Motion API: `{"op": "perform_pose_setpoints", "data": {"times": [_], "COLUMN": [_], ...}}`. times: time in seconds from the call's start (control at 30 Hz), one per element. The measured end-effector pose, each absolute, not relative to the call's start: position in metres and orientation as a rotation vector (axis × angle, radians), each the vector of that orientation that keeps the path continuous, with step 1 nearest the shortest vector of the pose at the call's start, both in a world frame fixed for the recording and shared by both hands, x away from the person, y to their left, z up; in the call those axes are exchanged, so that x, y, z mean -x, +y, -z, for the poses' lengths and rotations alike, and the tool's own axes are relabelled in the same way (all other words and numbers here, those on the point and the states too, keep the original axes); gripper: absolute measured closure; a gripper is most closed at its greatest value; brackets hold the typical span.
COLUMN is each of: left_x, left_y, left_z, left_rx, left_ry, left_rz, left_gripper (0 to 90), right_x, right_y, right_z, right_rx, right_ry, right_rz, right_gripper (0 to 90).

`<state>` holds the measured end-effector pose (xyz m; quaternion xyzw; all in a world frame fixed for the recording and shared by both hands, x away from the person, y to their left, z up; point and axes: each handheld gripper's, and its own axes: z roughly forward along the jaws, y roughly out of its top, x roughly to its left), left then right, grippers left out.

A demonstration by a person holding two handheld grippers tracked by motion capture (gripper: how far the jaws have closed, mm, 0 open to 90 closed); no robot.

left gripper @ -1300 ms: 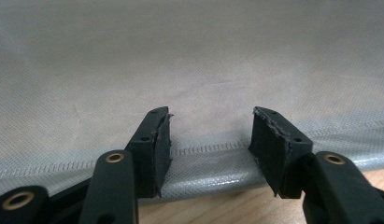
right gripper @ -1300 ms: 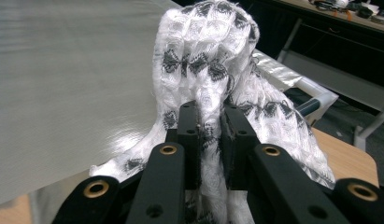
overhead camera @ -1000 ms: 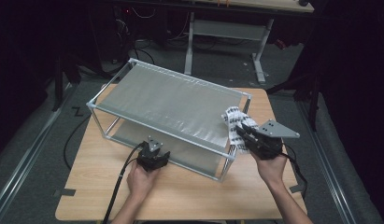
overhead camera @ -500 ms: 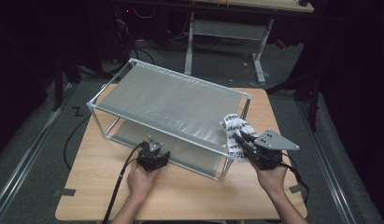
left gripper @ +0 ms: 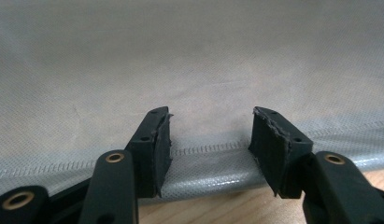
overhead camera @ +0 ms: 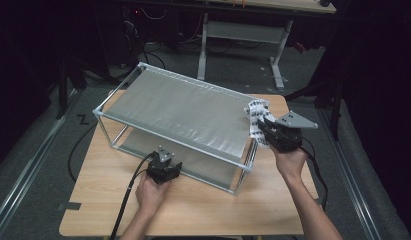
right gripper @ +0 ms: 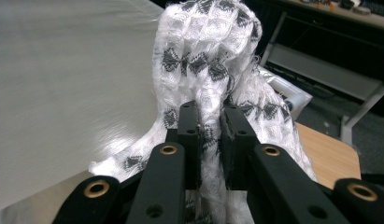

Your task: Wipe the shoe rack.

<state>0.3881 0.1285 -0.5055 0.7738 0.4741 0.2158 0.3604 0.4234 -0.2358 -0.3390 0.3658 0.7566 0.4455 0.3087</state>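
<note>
Cloth (right gripper: 206,60), white knit with dark bow-shaped marks, sits pinched between the two black jaws of the right gripper (right gripper: 209,128); the jaws stand close together with a fold of the fabric squeezed in the narrow gap, and they have just been closing a little further on it. In the right gripper view the cloth bunches up above and ahead of the jaw tips, with more of it hanging down on either side of them. From the high view the right gripper (overhead camera: 265,131) holds the cloth (overhead camera: 257,112) at the near right corner of the rack (overhead camera: 143,102), a metal frame with two grey fabric shelves, and the cloth lies against that corner; whether it rests on the top shelf or only touches the frame post is hard to tell at this angle. Wooden table (overhead camera: 203,210) shows just beyond the right jaw in the gripper view. Left gripper (left gripper: 210,140) is spread, jaws well apart with nothing between the pads. Straight ahead of them lies the stitched front edge of the lower shelf (left gripper: 203,158), its rounded hem just past the jaw tips, bare table wood showing below it. In the high view the left gripper (overhead camera: 164,165) sits low at the front long side of the rack, well apart from the right gripper and the cloth.
</note>
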Motion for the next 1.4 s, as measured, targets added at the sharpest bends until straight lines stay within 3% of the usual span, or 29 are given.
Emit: {"op": "perform_pose_setpoints", "data": {"times": [0.37,0.77,1.07,1.4], "left_x": [-0.388,-0.388,-0.388,-0.388], "left_y": [0.128,0.128,0.128,0.128], "left_z": [0.506,0.505,0.505,0.505], "left_rx": [-1.995,-1.995,-2.000,-1.996], "left_ry": [1.222,1.221,1.219,1.221], "left_rz": [-0.559,-0.560,-0.563,-0.560], "left_gripper": [47.4,47.4,47.4,47.4], "right_x": [-0.450,-0.420,-0.440,-0.470], "right_y": [-0.255,-0.291,-0.274,-0.261], "right_z": [0.334,0.369,0.391,0.382], "right_rx": [-1.084,-1.174,-1.205,-1.235], "right_ry": [1.946,1.929,2.013,1.992], "right_rz": [-1.141,-1.093,-1.039,-1.043], "right_gripper": [81.7,81.7,81.9,82.1]}}
